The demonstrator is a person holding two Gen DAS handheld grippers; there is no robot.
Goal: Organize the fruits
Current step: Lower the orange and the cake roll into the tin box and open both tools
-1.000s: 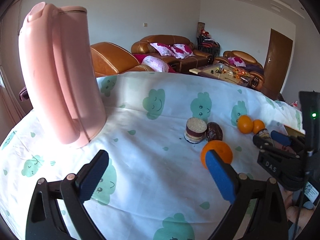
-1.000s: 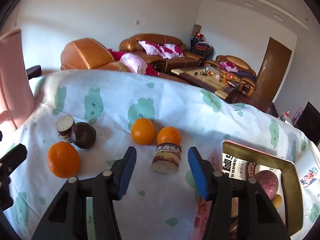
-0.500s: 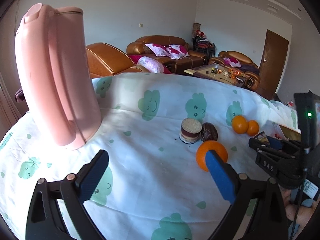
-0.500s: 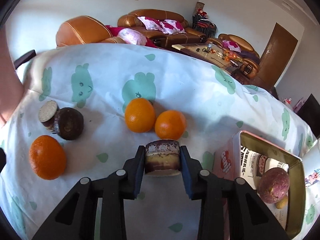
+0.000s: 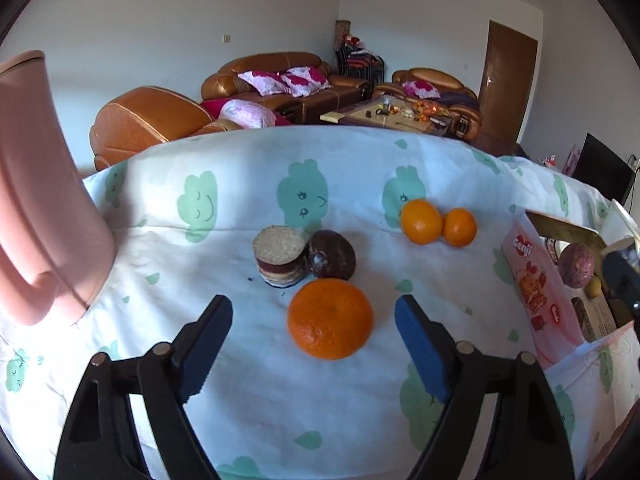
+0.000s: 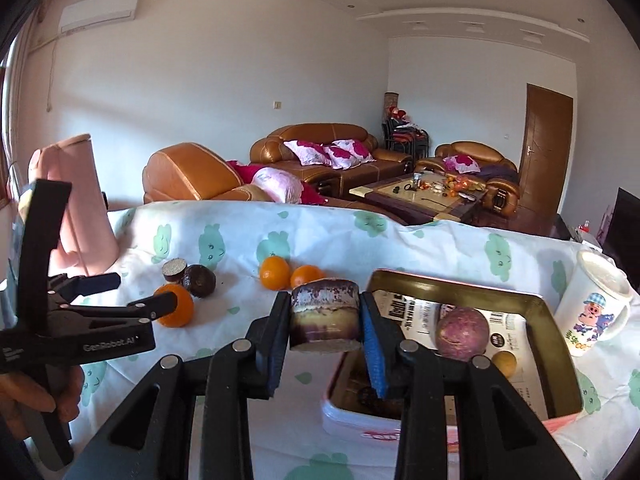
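At the centre of the right wrist view, my right gripper [image 6: 323, 322] clenches a short purple cut fruit cylinder [image 6: 325, 314] by its firm sides, before the gold tin box [image 6: 538, 316]. My left gripper [image 5: 314, 334] is closing around, not touching, the big round orange [image 5: 330, 318]; I judge it light, smooth, likely to roll.

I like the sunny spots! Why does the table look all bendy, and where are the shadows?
Left wrist view: the fisheye lens bows the table edge; the pink jug shades the cloth. Right wrist view: walls curve, corners go black, the mug gleams in sunlight.
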